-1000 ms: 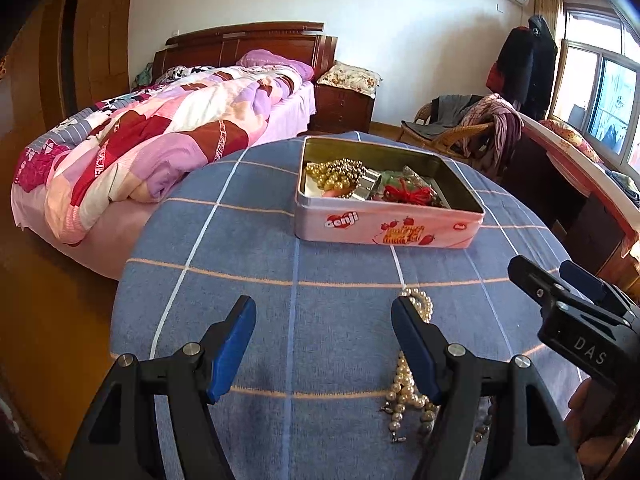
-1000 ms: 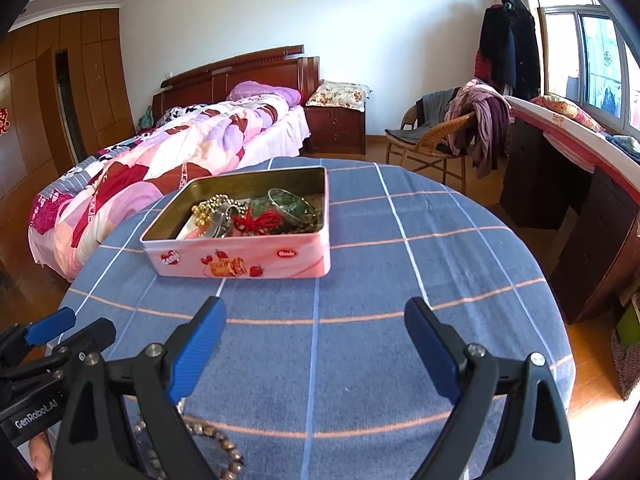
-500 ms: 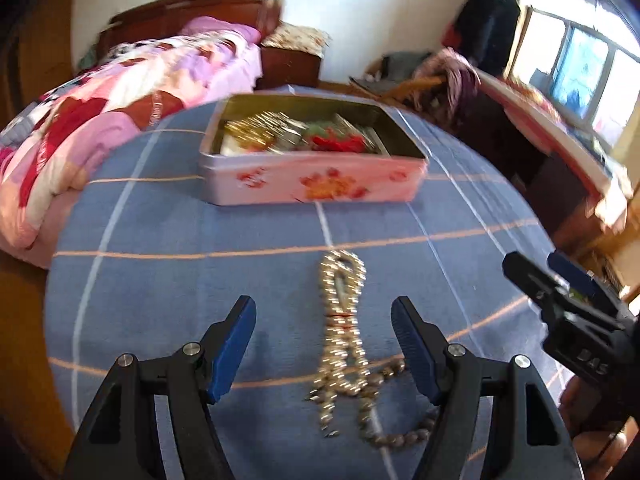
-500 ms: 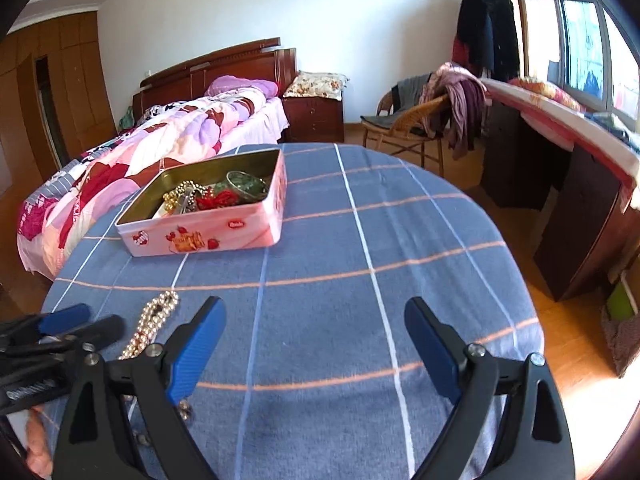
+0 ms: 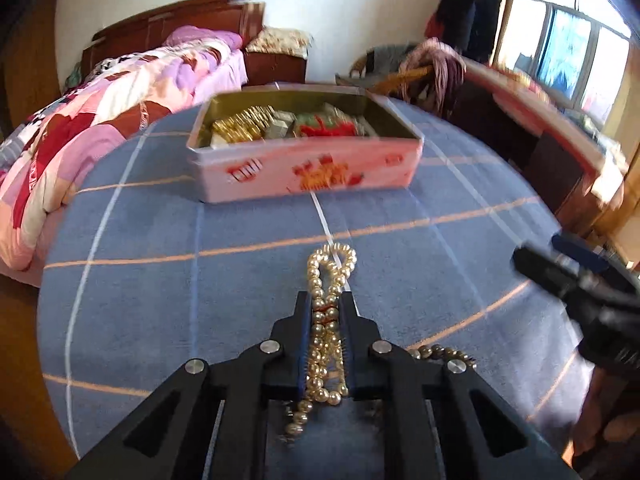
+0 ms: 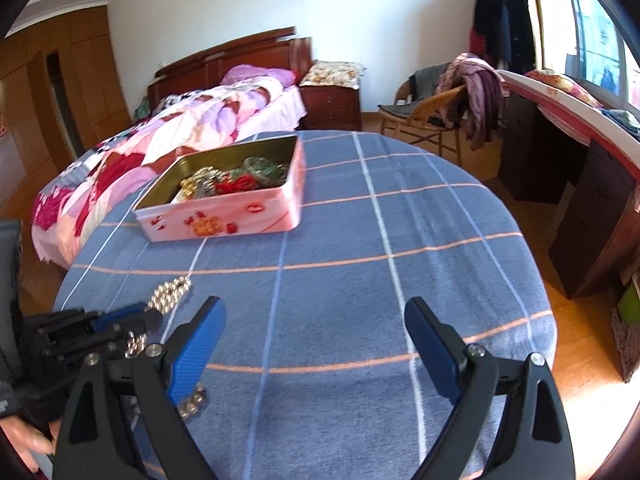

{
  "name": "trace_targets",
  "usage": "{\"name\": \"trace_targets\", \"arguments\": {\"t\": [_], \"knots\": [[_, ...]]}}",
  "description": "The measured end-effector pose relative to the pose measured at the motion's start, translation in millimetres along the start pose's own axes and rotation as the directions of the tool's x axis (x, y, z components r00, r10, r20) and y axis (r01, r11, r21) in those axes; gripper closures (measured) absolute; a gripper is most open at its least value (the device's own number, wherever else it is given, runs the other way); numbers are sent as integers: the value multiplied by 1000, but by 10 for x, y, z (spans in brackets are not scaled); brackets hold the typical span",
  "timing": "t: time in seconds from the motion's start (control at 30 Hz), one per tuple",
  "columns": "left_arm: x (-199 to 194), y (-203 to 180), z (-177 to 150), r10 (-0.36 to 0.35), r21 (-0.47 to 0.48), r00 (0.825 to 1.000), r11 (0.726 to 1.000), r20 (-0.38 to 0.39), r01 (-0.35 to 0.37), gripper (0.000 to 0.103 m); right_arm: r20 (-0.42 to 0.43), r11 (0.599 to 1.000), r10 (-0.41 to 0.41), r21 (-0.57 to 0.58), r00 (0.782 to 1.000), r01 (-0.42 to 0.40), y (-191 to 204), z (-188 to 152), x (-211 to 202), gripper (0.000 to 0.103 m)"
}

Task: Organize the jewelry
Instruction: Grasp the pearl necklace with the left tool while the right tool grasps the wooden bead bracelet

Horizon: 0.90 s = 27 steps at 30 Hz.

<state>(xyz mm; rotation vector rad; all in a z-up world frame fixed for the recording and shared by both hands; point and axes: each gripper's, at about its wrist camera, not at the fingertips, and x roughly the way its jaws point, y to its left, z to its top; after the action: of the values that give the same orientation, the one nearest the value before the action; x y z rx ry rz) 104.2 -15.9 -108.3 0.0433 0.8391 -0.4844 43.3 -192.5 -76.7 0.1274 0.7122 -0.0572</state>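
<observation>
Left claw (image 5: 326,312) just closed on pearl necklace (image 5: 331,268); right claw (image 6: 314,340) open.

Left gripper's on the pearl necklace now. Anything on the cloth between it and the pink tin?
Nothing visible. The left gripper has just closed on the pearl necklace, and only bare blue tablecloth lies up to the pink tin, which is open-topped. The right gripper is open, off to the side.

One round surface (image 6: 400,280) with a blue checked cloth. One open pink tin (image 5: 304,172) on it, holding a jumble of jewelry too tangled to count. One pearl necklace (image 5: 326,320) lying outside the tin. Two claws: the left claw (image 5: 326,300) and the right claw (image 6: 316,320). One bed (image 6: 208,124). One wicker chair (image 6: 424,116).
</observation>
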Motion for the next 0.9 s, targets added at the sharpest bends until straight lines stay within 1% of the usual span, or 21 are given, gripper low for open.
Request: {"name": "trace_targets", "arguments": {"t": [0.07, 0.13, 0.2, 0.27, 0.37, 0.47, 0.5, 0.57, 0.63, 0.7, 0.73, 0.77, 0.83, 0.9], "knots": [[-151, 81, 32, 2, -28, 999, 1000, 50, -1, 92, -29, 998, 55, -27, 998, -55, 73, -22, 0, 10], [-303, 129, 85, 31, -31, 994, 999, 103, -28, 101, -62, 990, 126, -55, 990, -129, 192, -64, -11, 10], [-441, 176, 136, 59, -32, 988, 998, 146, -55, 101, -88, 980, 155, -110, 984, -164, 359, -108, -20, 10], [-505, 223, 158, 66, -32, 985, 998, 161, -62, 101, -107, 970, 161, -167, 981, -177, 543, -166, -9, 10], [-450, 293, 155, 79, -42, 988, 996, 133, -74, 101, -129, 963, 143, -211, 981, -168, 713, -246, 34, 10], [-313, 342, 122, 27, -60, 998, 998, 55, -24, 101, -160, 958, 142, -227, 977, -176, 771, -304, 75, 10], [-291, 342, 106, 24, -56, 999, 998, 37, -21, 101, -169, 956, 143, -230, 975, -180, 771, -311, 83, 10], [-210, 301, 78, 46, -41, 999, 998, 7, -46, 100, -192, 953, 139, -241, 971, -184, 786, -336, 114, 10], [-154, 260, 52, 37, -30, 999, 999, -18, -38, 98, -213, 950, 123, -257, 969, -177, 813, -371, 153, 10], [-75, 211, 35, 20, -19, 999, 1000, -50, -21, 90, -236, 949, 114, -261, 965, -176, 822, -401, 189, 10], [-29, 179, 27, 20, -9, 998, 1000, -61, -21, 77, -247, 950, 107, -261, 963, -172, 825, -420, 208, 10], [5, 159, 19, 30, -1, 997, 1000, -65, -30, 60, -246, 949, 99, -267, 964, -165, 827, -425, 206, 10], [42, 129, 12, 45, 12, 997, 999, -70, -44, 41, -252, 948, 90, -274, 964, -160, 824, -429, 208, 10], [62, 107, 10, 53, 27, 996, 998, -78, -51, 40, -248, 946, 78, -287, 966, -150, 821, -436, 205, 10]]}}
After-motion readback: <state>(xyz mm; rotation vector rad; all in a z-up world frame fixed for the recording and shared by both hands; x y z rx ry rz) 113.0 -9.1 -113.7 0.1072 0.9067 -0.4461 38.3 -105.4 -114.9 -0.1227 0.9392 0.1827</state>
